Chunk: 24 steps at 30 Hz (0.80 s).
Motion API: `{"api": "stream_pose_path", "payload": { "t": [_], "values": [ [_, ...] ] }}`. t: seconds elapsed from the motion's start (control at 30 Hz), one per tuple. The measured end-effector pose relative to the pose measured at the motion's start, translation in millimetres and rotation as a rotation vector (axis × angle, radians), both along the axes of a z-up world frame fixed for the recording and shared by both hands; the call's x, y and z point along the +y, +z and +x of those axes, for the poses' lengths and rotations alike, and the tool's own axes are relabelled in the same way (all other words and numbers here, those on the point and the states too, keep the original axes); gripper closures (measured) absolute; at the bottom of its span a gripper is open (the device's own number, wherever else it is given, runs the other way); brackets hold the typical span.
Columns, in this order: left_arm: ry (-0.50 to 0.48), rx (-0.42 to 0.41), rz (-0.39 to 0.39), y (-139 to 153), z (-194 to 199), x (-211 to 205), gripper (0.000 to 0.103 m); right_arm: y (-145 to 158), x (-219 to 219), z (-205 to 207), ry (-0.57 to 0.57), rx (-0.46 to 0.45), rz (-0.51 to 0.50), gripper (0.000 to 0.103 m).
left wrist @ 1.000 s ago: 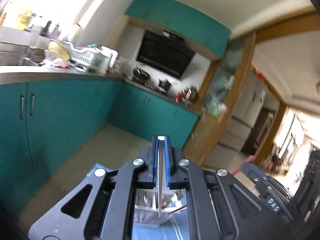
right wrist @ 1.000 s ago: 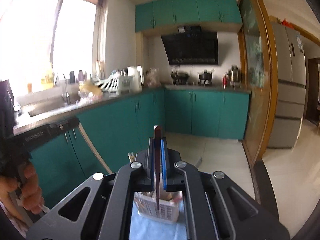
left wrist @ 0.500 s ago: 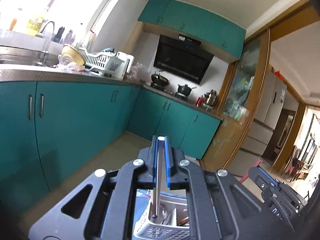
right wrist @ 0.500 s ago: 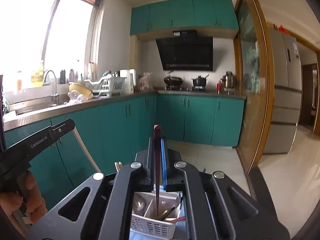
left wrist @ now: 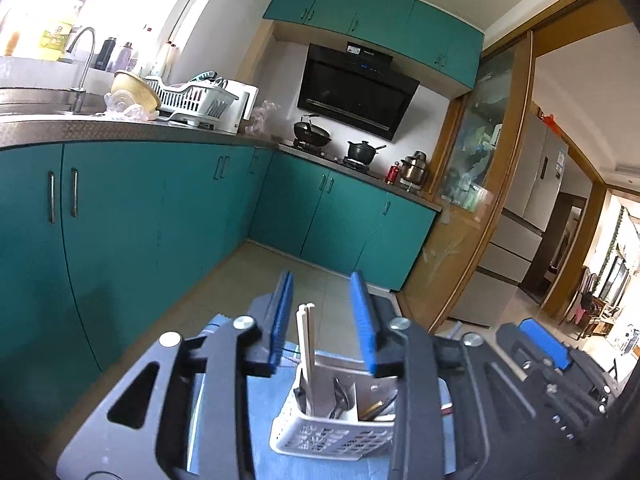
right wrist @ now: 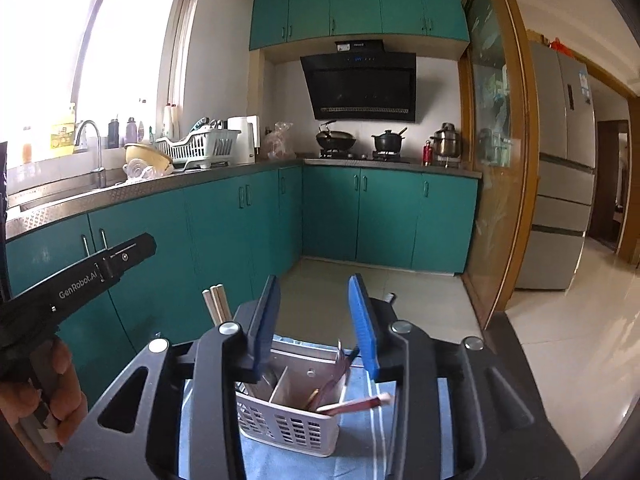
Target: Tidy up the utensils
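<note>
Releasing utensils into the white caddy [left wrist: 320, 436] on the blue-clothed desk [right wrist: 352, 460], the left gripper [left wrist: 323, 320] and right gripper [right wrist: 316, 320] are opening around nothing gripped, pale chopsticks [left wrist: 306, 344] standing loose inside; next, both must lift clear.

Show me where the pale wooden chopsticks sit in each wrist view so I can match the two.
Left wrist: pale wooden chopsticks stand at bottom centre, in the left compartment of the white slotted plastic caddy.
Right wrist: same chopsticks at lower left, partly behind the tool's frame.
Shared landmark: black range hood on the far wall.
</note>
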State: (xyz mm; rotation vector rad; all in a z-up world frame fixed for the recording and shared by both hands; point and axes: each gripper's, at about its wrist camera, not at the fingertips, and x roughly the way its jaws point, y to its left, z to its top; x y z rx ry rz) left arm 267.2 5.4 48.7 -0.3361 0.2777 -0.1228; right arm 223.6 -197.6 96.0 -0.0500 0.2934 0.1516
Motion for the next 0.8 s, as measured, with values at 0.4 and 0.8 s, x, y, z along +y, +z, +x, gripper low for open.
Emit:
{"api": "stream_pose_path", "payload": {
  "t": [0.4, 0.8],
  "values": [
    [0.037, 0.035, 0.111, -42.2, -82.7, 2.3, 0.029, -32.1, -3.9, -90.3, -0.045, -0.035, -0.049, 0.017],
    [-0.054, 0.063, 0.263, -91.4, -187.5, -18.5, 0.013, -111.7, -30.7, -181.2, -0.21, 0.136, -0.01, 0.003]
  ]
}}
